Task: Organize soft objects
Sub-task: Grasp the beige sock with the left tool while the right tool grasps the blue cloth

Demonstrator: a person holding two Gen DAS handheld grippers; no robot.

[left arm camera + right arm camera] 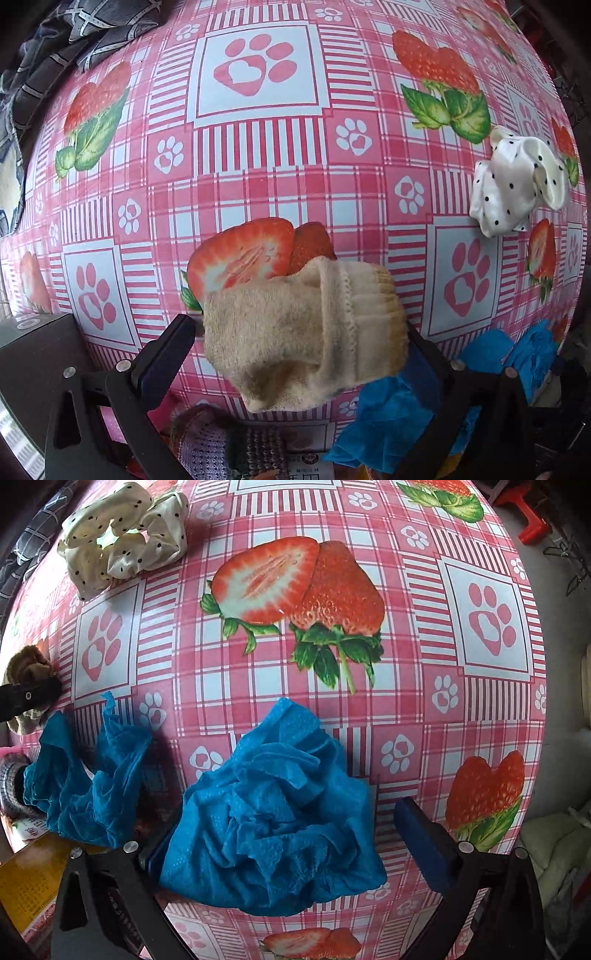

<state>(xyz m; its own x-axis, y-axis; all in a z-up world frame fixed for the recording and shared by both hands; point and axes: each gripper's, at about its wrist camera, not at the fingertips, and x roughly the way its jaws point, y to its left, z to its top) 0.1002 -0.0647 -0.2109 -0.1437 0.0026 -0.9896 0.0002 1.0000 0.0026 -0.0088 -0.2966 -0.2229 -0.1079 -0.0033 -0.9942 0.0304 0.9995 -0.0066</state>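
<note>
My left gripper (303,343) is shut on a cream sock (306,332) and holds it above the strawberry tablecloth (258,155). My right gripper (280,827) stands open around a crumpled blue cloth (273,830), which lies between its fingers; the right pad (421,845) is apart from it. A second blue cloth (81,794) lies at the left, also seen in the left wrist view (391,417). A white polka-dot scrunchie (517,181) lies on the table's right side, and shows top left in the right wrist view (122,542).
A knitted purple and grey item (221,446) lies below the sock. A dark patterned fabric (66,40) sits beyond the table's far left edge. A yellow printed box (29,886) is at the lower left. A red stool (528,520) stands off the table.
</note>
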